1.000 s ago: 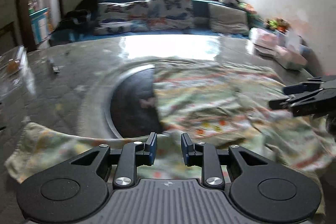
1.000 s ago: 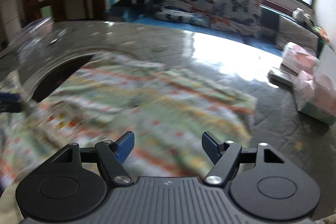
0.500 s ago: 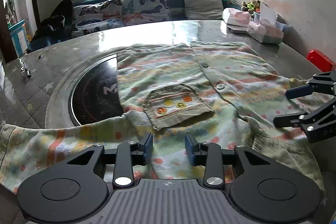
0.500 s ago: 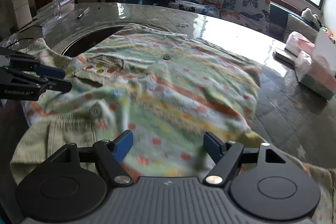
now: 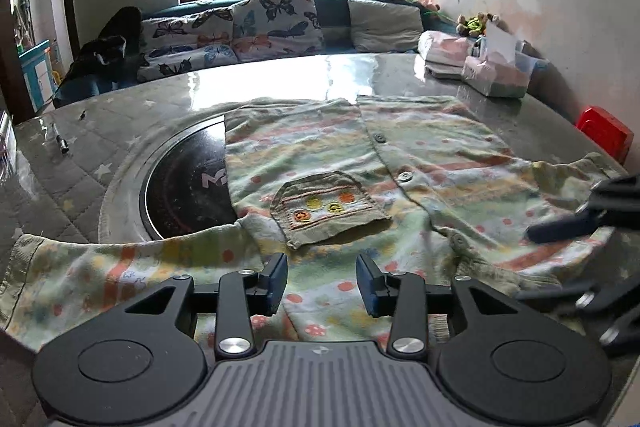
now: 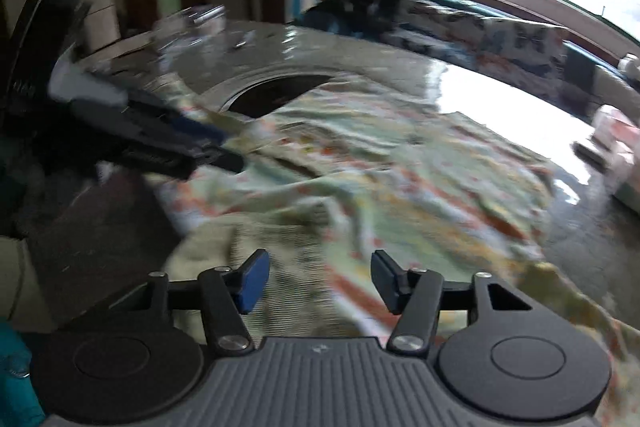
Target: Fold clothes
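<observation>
Both tools hung over a patterned shirt (image 5: 400, 163) spread on the counter (image 5: 280, 79). On the left tool (image 5: 321, 285) the blue pads (image 5: 276, 283) stood apart and were drawing wider, with striped cloth showing beneath the gap but nothing pinched between them. On the right tool (image 6: 320, 281) the pads were coming together over the near edge of the shirt (image 6: 360, 167), yet a clear gap remained and they pressed on nothing; that view was blurred, so finer detail of the cloth could not be told.

From the left camera the shirt lay face up, its buttons (image 5: 406, 176) running down the middle and a small pocket (image 5: 328, 207) with coloured dots just ahead of the left tool. One sleeve (image 5: 120, 267) stretched off to the left along the near edge. Part of the shirt covered a round black hob (image 5: 184, 187) set into the counter. At the right edge of that view the right tool (image 5: 576, 227) showed as a dark blur above the shirt. Tissue packs (image 5: 496, 79) sat at the far right of the counter.
</observation>
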A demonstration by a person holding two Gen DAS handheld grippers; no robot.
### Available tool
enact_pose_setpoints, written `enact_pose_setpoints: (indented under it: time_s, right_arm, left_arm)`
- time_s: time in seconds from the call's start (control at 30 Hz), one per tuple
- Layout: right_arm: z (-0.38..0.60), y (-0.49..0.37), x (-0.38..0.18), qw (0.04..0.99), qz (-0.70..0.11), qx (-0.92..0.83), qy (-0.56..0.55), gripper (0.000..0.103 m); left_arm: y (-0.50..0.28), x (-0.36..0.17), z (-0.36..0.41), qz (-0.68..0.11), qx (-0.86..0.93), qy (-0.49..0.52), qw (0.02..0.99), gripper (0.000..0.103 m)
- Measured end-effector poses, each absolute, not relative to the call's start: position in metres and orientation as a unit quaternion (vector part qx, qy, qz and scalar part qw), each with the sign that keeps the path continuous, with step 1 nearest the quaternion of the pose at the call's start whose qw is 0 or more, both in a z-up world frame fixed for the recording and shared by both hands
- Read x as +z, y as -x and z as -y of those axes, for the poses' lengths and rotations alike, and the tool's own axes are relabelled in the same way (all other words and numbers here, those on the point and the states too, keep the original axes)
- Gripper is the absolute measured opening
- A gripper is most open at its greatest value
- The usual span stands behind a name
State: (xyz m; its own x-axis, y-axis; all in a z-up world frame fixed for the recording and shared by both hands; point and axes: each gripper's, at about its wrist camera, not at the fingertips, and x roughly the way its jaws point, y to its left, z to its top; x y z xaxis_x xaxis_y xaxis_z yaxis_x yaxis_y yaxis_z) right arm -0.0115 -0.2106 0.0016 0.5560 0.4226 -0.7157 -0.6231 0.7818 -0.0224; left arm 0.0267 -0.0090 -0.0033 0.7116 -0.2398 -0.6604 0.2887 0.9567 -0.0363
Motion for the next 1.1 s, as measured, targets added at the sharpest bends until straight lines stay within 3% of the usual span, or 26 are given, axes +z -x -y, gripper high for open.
enact_pose_setpoints:
  time_s: [0.17, 0.4, 0.57, 1.1]
  right_arm:
    - [0.193, 0.02, -0.007, 0.859, -0.37, 0.323, 0.146, 0.038]
    - [0.185, 0.026, -0.013, 0.855, -0.373, 0.329, 0.15, 0.031]
    - [0.19, 0.026, -0.011, 0.863, -0.37, 0.315, 0.137, 0.007]
    - [0.238, 0.014, 0.007, 0.887, -0.37, 0.274, 0.033, 0.005]
  left_arm:
    - [-0.013, 0.006, 0.011, -0.339, -0.163, -0.033, 0.926, 0.041]
    - [0.005, 0.017, 0.014, -0.325, -0.194, -0.032, 0.925, 0.04]
    - [0.015, 0.021, 0.02, -0.32, -0.221, -0.035, 0.921, 0.04]
    - [0.031, -0.004, 0.067, -0.34, -0.317, -0.122, 0.877, 0.038]
